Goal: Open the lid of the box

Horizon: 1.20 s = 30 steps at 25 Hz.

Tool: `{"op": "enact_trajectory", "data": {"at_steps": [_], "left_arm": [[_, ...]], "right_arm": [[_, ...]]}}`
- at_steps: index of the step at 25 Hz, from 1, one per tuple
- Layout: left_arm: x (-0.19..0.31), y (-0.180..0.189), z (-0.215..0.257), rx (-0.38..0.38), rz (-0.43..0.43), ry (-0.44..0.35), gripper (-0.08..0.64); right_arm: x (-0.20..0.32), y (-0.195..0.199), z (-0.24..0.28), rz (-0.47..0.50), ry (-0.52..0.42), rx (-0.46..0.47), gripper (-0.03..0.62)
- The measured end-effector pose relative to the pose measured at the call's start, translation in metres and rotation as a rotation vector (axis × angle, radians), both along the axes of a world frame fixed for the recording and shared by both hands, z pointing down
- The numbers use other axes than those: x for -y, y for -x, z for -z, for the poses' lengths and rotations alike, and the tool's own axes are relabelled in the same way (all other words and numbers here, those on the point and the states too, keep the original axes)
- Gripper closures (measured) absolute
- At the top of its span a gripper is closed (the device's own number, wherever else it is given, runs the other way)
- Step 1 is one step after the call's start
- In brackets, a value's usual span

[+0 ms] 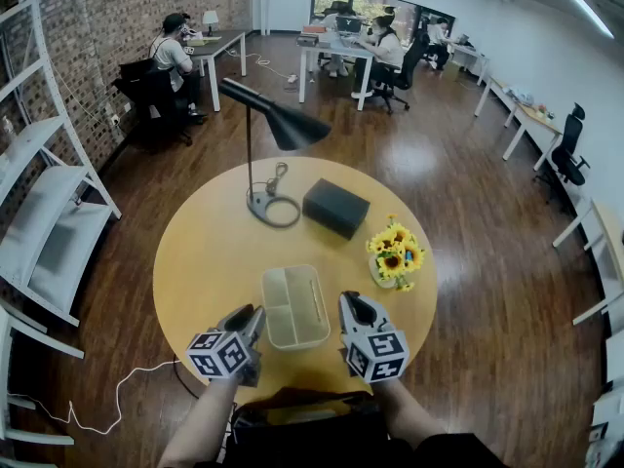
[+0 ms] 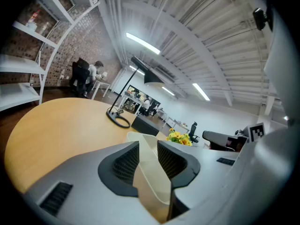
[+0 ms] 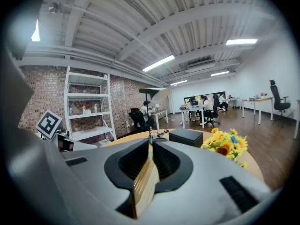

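Observation:
The black box (image 1: 336, 208) lies with its lid down at the far middle of the round wooden table (image 1: 205, 252); it also shows in the left gripper view (image 2: 145, 124) and the right gripper view (image 3: 186, 136). Both grippers hover near the table's front edge, well short of the box. My left gripper (image 1: 252, 318) (image 2: 148, 146) stands left of a cream tray (image 1: 283, 305), its jaws a narrow gap apart and holding nothing; the tray (image 2: 152, 163) shows through the gap. My right gripper (image 1: 351, 305) (image 3: 150, 146), at the tray's right, is shut on nothing.
A black desk lamp (image 1: 283, 125) stands on its round base (image 1: 273, 206) left of the box. A vase of sunflowers (image 1: 395, 252) is at the table's right. White shelves (image 1: 49, 213) stand to the left, and people sit at desks far behind.

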<state>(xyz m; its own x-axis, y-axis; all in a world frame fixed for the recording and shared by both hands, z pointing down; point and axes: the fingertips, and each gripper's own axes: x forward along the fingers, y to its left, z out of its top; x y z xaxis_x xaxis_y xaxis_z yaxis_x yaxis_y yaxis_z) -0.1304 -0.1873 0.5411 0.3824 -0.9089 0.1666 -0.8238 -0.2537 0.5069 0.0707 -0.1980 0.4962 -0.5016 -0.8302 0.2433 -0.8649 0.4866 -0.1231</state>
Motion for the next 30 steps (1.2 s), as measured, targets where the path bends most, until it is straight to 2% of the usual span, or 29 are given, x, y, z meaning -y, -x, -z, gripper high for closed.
{"op": "enact_trajectory", "data": {"at_steps": [1, 2, 3, 5, 10, 15, 17, 19, 24, 30], "left_arm": [[0.002, -0.004, -0.013, 0.018, -0.007, 0.045, 0.445], [0.004, -0.007, -0.025, 0.033, -0.015, 0.088, 0.409], [0.005, -0.011, -0.035, 0.044, -0.023, 0.126, 0.374], [0.008, -0.018, -0.05, 0.057, -0.027, 0.173, 0.374], [0.009, -0.023, -0.065, 0.116, 0.009, 0.182, 0.403], [0.009, -0.028, -0.07, 0.096, -0.023, 0.185, 0.463], [0.009, -0.029, -0.069, 0.089, -0.027, 0.182, 0.463], [0.009, -0.03, -0.067, 0.091, -0.026, 0.18, 0.462], [0.008, -0.032, -0.068, 0.112, -0.015, 0.176, 0.462], [0.009, -0.034, -0.067, 0.128, -0.021, 0.181, 0.462]], "right_arm": [[0.001, 0.009, -0.01, 0.022, 0.028, -0.033, 0.532], [0.003, 0.018, -0.021, 0.041, 0.056, -0.068, 0.512], [0.004, 0.027, -0.031, 0.058, 0.085, -0.103, 0.512], [0.007, 0.04, -0.054, 0.081, 0.154, -0.17, 0.512], [0.015, 0.048, -0.098, 0.04, 0.287, -0.265, 0.512], [0.018, 0.052, -0.124, 0.026, 0.338, -0.318, 0.517], [0.018, 0.05, -0.129, 0.003, 0.338, -0.34, 0.517], [0.02, 0.048, -0.13, -0.024, 0.32, -0.363, 0.548], [0.021, 0.047, -0.128, -0.074, 0.335, -0.322, 0.565], [0.023, 0.051, -0.088, -0.077, 0.235, -0.221, 0.571]]}}
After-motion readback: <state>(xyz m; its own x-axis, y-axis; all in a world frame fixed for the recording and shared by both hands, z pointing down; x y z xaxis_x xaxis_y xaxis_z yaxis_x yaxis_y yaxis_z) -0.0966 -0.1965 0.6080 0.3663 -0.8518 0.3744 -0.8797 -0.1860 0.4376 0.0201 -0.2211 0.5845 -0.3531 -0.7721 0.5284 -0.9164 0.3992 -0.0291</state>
